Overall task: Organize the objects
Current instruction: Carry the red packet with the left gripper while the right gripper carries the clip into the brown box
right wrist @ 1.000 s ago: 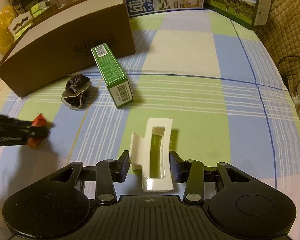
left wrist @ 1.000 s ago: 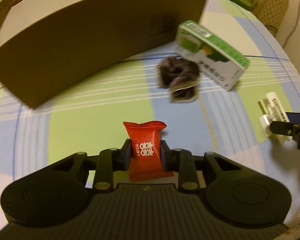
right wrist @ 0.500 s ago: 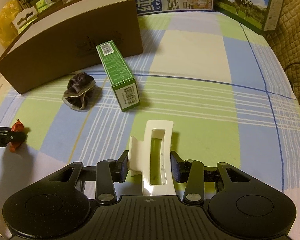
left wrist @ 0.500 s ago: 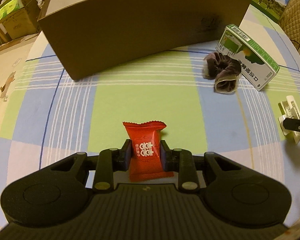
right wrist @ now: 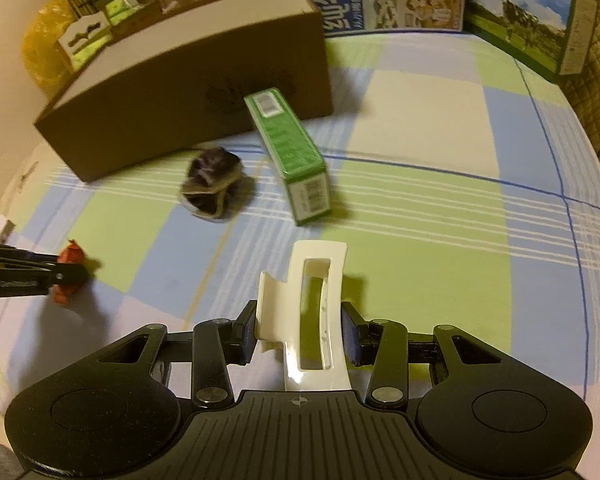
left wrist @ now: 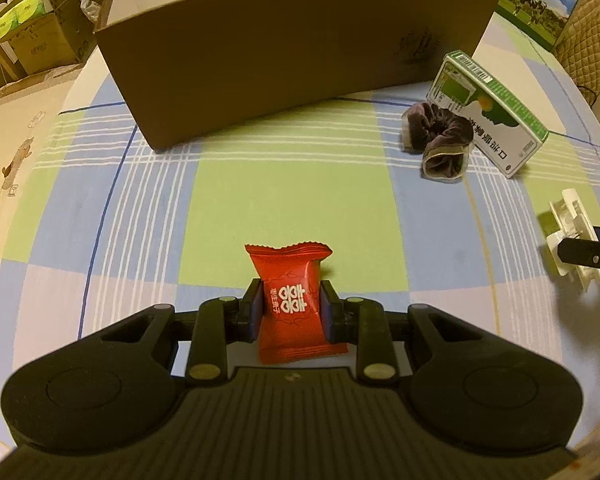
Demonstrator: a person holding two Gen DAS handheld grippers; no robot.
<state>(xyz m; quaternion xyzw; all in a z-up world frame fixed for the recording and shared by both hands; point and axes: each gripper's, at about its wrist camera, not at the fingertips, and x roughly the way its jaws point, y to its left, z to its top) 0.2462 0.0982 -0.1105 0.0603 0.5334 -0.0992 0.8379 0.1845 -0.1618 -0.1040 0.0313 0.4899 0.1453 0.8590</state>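
Gripping red candy (left wrist: pixel 291 303) still, left hand-held gripper (left wrist: pixel 291 311) | right (right wrist: pixel 300 332) keeps white clip (right wrist: pixel 312 312) | box (left wrist: pixel 284 52) nearer

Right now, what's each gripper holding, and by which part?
Left gripper: red candy packet, pinched across its middle, side to side. Right gripper: white hair claw clip, clamped across its sides near the lower half.

Checked tablecloth (left wrist: pixel 292 184): box (left wrist: pixel 284 56), carton (left wrist: pixel 496 120), perhaps scrunchie (left wrist: pixel 440 140).
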